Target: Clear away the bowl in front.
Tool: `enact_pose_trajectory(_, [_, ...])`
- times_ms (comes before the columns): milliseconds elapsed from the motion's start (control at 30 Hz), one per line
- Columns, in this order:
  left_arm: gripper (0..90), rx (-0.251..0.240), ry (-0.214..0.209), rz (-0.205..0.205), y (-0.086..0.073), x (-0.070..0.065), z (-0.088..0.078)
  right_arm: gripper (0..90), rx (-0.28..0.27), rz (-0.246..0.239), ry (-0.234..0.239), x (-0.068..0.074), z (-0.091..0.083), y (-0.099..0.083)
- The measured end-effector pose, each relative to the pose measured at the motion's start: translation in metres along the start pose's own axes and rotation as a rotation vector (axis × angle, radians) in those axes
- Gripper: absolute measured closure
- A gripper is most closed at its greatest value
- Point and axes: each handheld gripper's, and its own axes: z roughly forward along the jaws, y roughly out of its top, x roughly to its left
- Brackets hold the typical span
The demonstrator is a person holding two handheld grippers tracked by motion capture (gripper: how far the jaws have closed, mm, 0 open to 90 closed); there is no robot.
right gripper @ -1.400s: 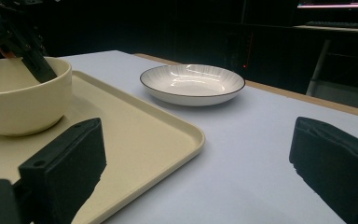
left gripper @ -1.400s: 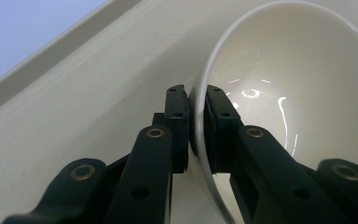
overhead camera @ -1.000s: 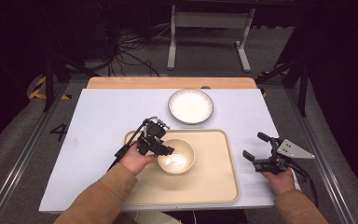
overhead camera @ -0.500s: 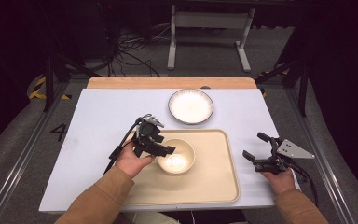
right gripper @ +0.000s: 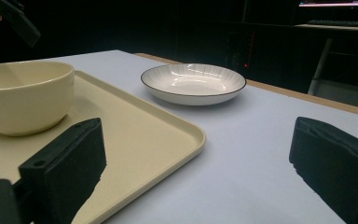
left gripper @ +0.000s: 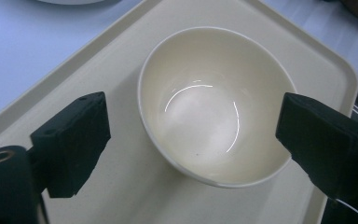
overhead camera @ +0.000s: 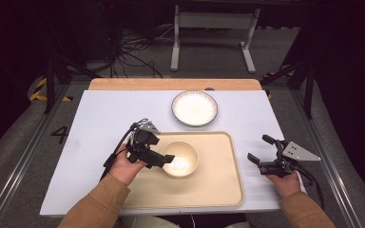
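Cream-coloured and glossy, the round ceramic bowl (overhead camera: 180,159) sat on the pale beige plastic tray (overhead camera: 218,190), a bit left of the tray's middle, upright and empty. What had just changed: my left gripper (overhead camera: 164,159) had its jaws opening over that last second, and by now they were spread wide with nothing pinched. In the left gripper view the bowl (left gripper: 216,105) showed between the two black pads with clear gaps on either side, so no contact. Compared with a second back, that hand had also backed off toward the tray's left edge and lifted a little, while the bowl hadn't budged. I read that as the drop-off being done, bowl released on the tray.

My right gripper (overhead camera: 261,154) hung just off the tray's right edge, jaws spread too, empty, parked the same as before. Beyond the tray's far edge, near but apart from it, the white dark-rimmed shallow plate (overhead camera: 194,108) lay on the white table (overhead camera: 100,118). My guess was it would go next.
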Motion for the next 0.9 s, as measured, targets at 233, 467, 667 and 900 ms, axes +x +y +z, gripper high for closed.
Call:
enact_pose_trajectory(233, [8.0,-0.096,-0.01,-0.007,-0.011,0.001,-0.015,3.7,0.003,0.005,-0.001,0.0,0.0,0.0])
enact_pose_trajectory(467, [6.5,-0.217,-0.066,-0.001,-0.023,0.007,-0.025,3.7,0.001,0.004,0.0,0.0,0.0,0.0])
enact_pose_trajectory(667, [5.0,-0.317,-0.093,0.031,-0.032,0.017,-0.027,3.6,0.0,0.003,0.0,0.0,0.0,0.0])
enact_pose_trajectory(900, [3.8,-0.4,-0.089,0.067,-0.043,0.023,-0.027,3.5,-0.001,0.002,0.0,0.0,0.0,0.0])
